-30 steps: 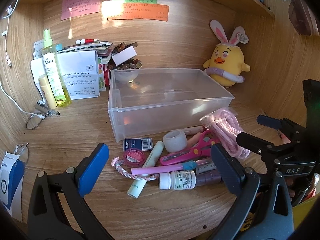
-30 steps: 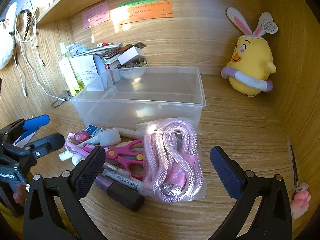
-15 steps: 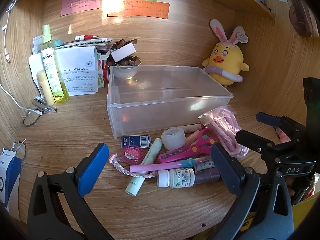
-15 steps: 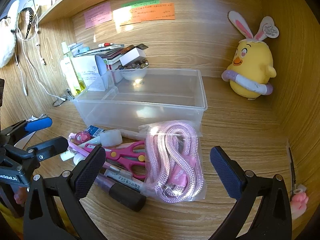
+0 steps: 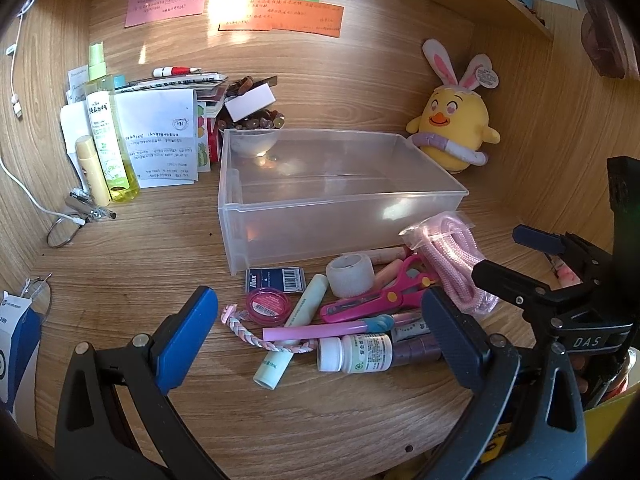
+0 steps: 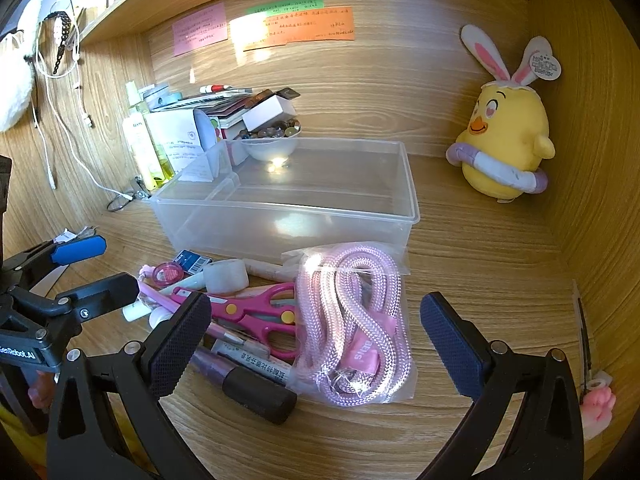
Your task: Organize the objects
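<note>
left claw (image 5: 316, 336) wide open, empty | right claw (image 6: 316, 344) wide open, empty | "Max" on blue box (image 5: 275, 279) | "DAS", "GenRobot.AI" on claw bodies | pill bottle (image 5: 355, 353) label unreadable

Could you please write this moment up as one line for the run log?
left tool: open, over clutter pile | right tool: open, over bagged pink rope | clear bin: empty | nothing held

Your left gripper (image 5: 318, 330) has black clamp arms with silver rivets, one blue pad, one dark textured pad; your right gripper (image 6: 316, 330) wears dark textured pads.
</note>
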A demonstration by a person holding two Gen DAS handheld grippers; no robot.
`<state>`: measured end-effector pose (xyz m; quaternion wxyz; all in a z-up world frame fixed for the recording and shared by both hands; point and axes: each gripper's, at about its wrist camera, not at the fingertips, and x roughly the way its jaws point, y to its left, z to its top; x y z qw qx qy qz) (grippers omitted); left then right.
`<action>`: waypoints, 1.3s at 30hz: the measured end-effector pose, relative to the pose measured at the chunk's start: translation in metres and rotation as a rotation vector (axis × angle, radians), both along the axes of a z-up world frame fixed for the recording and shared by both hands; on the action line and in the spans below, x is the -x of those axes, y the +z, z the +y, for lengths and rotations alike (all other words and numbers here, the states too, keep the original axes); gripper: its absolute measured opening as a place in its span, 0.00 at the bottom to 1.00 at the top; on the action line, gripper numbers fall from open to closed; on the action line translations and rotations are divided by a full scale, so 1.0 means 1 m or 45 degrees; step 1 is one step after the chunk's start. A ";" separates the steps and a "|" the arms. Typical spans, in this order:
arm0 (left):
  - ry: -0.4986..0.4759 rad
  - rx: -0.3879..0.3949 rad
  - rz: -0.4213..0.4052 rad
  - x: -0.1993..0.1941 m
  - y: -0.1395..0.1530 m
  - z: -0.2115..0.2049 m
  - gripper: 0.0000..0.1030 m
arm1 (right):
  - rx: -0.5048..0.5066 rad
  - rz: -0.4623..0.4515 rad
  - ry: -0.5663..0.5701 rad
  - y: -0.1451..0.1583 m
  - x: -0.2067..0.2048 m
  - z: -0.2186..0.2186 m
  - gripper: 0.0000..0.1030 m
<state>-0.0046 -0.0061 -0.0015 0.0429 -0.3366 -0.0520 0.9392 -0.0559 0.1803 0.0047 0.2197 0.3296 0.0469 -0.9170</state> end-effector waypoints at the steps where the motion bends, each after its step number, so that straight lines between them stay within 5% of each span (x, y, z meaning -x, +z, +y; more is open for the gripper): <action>1: 0.001 0.001 0.001 0.000 0.000 0.000 1.00 | 0.000 0.000 0.000 0.000 0.000 0.000 1.00; 18: 0.030 -0.049 -0.009 0.001 -0.005 -0.013 1.00 | -0.002 -0.028 0.003 -0.006 0.004 0.002 1.00; 22: 0.034 -0.023 -0.031 0.005 -0.008 -0.018 0.84 | -0.016 -0.030 -0.003 -0.008 0.007 0.005 1.00; 39: -0.143 -0.088 -0.256 0.065 -0.031 0.002 0.68 | -0.024 -0.173 -0.003 -0.034 0.042 0.014 0.97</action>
